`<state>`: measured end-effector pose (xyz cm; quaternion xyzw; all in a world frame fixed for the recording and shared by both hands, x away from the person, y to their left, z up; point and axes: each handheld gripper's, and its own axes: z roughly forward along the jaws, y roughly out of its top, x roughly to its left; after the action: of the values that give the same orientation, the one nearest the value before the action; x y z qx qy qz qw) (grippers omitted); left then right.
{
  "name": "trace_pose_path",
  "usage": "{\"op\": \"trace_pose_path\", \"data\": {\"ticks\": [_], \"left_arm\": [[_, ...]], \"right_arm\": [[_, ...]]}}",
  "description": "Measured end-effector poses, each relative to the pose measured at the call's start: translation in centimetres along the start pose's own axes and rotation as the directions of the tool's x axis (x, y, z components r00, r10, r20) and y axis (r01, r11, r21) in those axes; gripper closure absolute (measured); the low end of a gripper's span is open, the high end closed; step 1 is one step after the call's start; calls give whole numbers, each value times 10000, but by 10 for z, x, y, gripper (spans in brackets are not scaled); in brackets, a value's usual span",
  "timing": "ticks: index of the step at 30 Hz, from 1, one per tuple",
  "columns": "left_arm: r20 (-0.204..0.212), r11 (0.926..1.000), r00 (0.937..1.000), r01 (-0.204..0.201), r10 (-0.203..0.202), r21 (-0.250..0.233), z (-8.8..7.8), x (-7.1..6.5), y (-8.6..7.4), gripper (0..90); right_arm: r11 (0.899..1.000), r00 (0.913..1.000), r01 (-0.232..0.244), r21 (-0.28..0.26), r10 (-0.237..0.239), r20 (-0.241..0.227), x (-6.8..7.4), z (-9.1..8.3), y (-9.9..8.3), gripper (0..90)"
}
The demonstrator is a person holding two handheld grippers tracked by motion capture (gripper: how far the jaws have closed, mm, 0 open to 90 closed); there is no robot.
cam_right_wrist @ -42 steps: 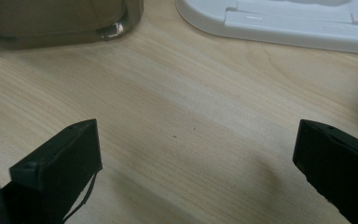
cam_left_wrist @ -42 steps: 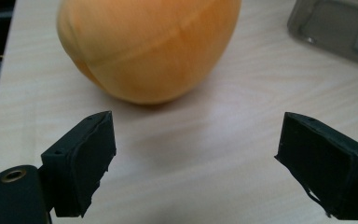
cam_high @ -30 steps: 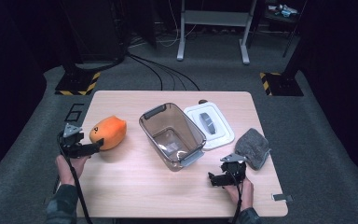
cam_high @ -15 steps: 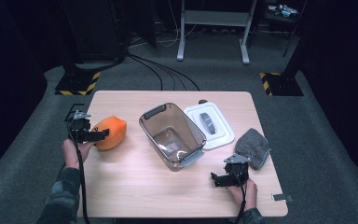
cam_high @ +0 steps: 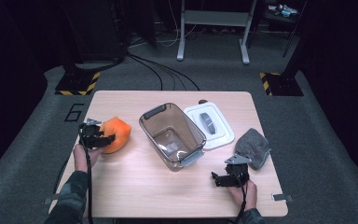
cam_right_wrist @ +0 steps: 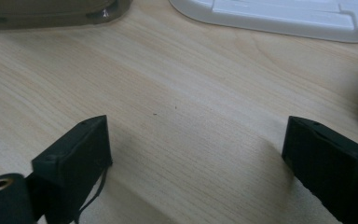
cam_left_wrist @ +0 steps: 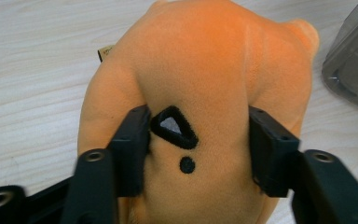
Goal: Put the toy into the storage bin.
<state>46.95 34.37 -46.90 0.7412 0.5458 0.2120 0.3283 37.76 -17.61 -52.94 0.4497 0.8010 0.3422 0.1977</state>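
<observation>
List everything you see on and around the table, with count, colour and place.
plush toy: one, orange, left part of the table, between the left gripper's jaws
bin: one, clear brown-grey, open, table centre
lid: one, white, flat, right of the bin
cloth: one, grey, right edge
table: one, light wood
cables: several, black, floor behind the table
left gripper: one, black, jaws just closing, pressing into the plush toy
right gripper: one, black, open above bare wood near the cloth
</observation>
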Motion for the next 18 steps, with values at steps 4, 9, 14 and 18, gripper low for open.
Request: {"op": "trace_pose_path", "data": {"ticks": [4,9,14,18], "left_arm": [[-63,10000,10000,-42,42,-85,1,-3,-2,593],[-133,9987,9999,40,-47,-504,-1,-4,-5,666],[-236,9955,9997,37,-60,-949,-8,-8,-7,691],[-157,9938,9999,-21,4,-1109,-15,-9,-7,699]], "right_arm": [[10000,10000,-39,-79,38,-47,0,-1,0,110],[10000,10000,-15,-97,15,-44,0,-1,0,116],[9999,10000,-81,-125,81,0,0,-1,0,128],[9999,10000,-84,-125,84,10,0,-1,0,128]]}}
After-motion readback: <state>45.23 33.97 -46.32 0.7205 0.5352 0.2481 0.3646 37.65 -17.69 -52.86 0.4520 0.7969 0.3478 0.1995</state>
